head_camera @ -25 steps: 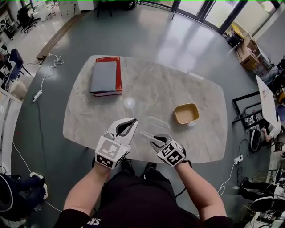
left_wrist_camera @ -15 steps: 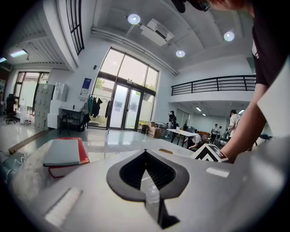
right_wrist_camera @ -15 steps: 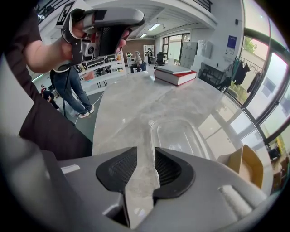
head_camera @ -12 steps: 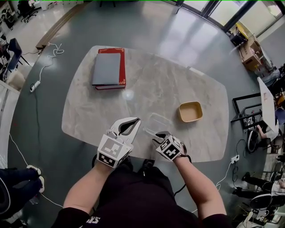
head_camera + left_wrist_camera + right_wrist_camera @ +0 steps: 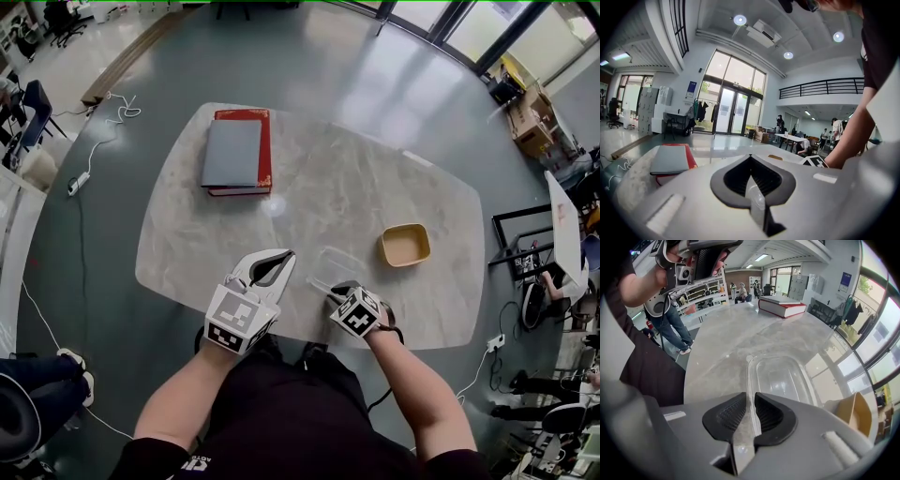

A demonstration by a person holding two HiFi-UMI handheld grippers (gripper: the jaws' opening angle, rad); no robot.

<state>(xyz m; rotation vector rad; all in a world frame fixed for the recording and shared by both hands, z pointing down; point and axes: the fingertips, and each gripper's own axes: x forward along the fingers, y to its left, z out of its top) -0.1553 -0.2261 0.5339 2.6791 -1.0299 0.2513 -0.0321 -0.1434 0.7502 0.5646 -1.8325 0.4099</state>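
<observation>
Right gripper: jaws tighter than half second ago, now nearly together, pinching near rim of clear container. Container sits flat on table, near front edge, just before me. I judge grip set. Left gripper unmoved, raised above table, jaws closed; pale clear sliver between pads, can't identify.

the table is pale stone with grey swirls and round corners, and it stands on a shiny grey floor. at 10 o'clock on it lies a red book with a grey book on top. at 3 o'clock sits a small tan dish. at 5 o'clock, near the edge, sits a clear tub.
</observation>
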